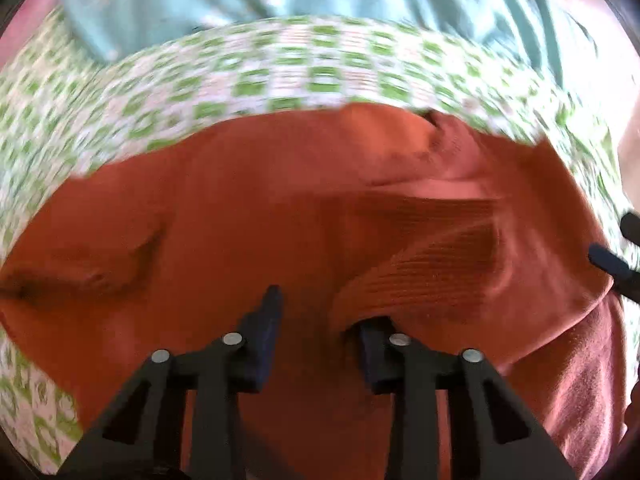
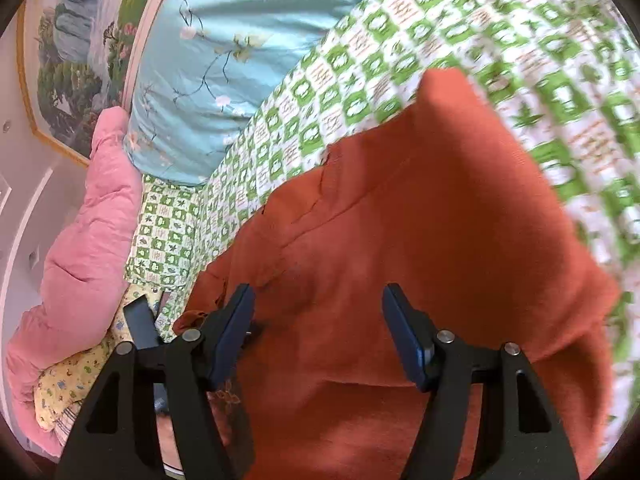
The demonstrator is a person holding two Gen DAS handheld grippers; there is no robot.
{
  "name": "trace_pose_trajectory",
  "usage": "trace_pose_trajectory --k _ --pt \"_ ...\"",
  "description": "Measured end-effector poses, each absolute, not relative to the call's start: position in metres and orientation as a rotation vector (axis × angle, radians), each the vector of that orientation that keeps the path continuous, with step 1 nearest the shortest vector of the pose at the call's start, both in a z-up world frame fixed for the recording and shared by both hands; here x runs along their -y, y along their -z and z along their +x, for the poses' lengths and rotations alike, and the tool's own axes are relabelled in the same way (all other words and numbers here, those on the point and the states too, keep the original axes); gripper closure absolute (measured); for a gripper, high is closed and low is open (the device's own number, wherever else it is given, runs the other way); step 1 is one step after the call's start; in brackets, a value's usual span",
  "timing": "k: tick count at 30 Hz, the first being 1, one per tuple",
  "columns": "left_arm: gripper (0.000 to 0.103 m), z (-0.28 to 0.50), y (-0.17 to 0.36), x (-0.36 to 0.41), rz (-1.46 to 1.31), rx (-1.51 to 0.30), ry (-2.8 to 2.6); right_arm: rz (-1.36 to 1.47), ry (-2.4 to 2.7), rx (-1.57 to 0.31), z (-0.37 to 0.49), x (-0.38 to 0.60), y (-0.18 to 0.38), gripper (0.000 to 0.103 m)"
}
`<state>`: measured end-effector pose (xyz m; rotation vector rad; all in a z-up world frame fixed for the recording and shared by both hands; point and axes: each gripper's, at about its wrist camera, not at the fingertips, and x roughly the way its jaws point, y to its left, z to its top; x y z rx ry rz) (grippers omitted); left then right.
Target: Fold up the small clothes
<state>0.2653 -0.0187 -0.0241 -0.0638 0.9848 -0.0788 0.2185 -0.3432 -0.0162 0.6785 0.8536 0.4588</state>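
Looking down along our left gripper [image 1: 320, 320], we see its two dark pads partly apart over the orange garment [image 1: 248, 216]. The left pad stands clear on the cloth, while a ribbed fold of the same garment [image 1: 420, 276] drapes over the tip of the right pad. Cloth lies between the pads, but we cannot tell whether they press on it; the picture is blurred there. We judge this hand is set to take up the fold so that it can be carried across.

At our right gripper [image 2: 320, 320] the jaws stand wide apart and nothing is pinched between them. They hang just above the flat middle of the orange garment, which we take as either a fresh release or the lead-in to a new pinch. Its fingertips [image 1: 608, 260] also show at the right edge of the left wrist view, near the garment's right border.

The garment itself lies spread on the green-and-white checked bedsheet [image 2: 360, 64], one corner raised toward the far side in the right wrist view. We judge the fold is only partly made, since layers overlap loosely and no neat edge shows.

Farther off, a light blue floral quilt [image 2: 208, 64] is bunched along the far edge of the bed, and a pink padded quilt [image 2: 80, 216] sits at the left beside it, with a yellow printed cloth [image 2: 76, 384] below. A landscape picture [image 2: 76, 52] hangs on the wall beyond. We see no basket, box or other container anywhere.
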Motion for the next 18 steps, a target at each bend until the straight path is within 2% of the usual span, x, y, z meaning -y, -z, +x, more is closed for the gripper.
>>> trace_pose_trajectory --k 1,4,5,6,8,9,10,11,12,16,18 --pt "0.047 0.263 0.025 0.007 -0.114 -0.996 0.088 0.678 -0.456 -0.848 0.216 0.347 0.015 0.036" --pt "0.038 0.267 0.030 -0.006 -0.174 -1.016 0.106 0.682 -0.443 -0.824 0.210 0.355 0.012 0.036" --pt "0.030 0.269 0.029 -0.006 -0.193 -1.020 0.116 0.683 -0.442 -0.819 0.209 0.356 0.011 0.036" --pt "0.026 0.272 0.029 -0.006 -0.215 -1.019 0.128 0.682 -0.442 -0.818 0.207 0.356 0.010 0.036" --pt "0.027 0.280 0.029 -0.005 -0.249 -1.007 0.143 0.674 -0.442 -0.819 0.205 0.357 0.009 0.036" --pt "0.033 0.284 0.030 -0.005 -0.260 -1.005 0.142 0.667 -0.439 -0.819 0.203 0.358 0.008 0.036" --pt "0.044 0.287 0.032 -0.007 -0.267 -0.994 0.134 0.658 -0.431 -0.817 0.202 0.359 0.007 0.036" --pt "0.083 0.291 0.033 -0.008 -0.261 -0.984 0.132 0.649 -0.422 -0.813 0.200 0.361 0.005 0.036" --pt "0.098 0.293 0.035 -0.009 -0.261 -0.990 0.152 0.641 -0.408 -0.804 0.198 0.364 0.003 0.036" --pt "0.099 0.264 0.011 -0.025 -0.279 -0.909 0.158 0.616 -0.353 -0.764 0.191 0.379 -0.006 0.036" --pt "0.099 0.256 0.012 -0.029 -0.189 -0.895 0.110 0.593 -0.302 -0.732 0.189 0.388 -0.010 0.036"
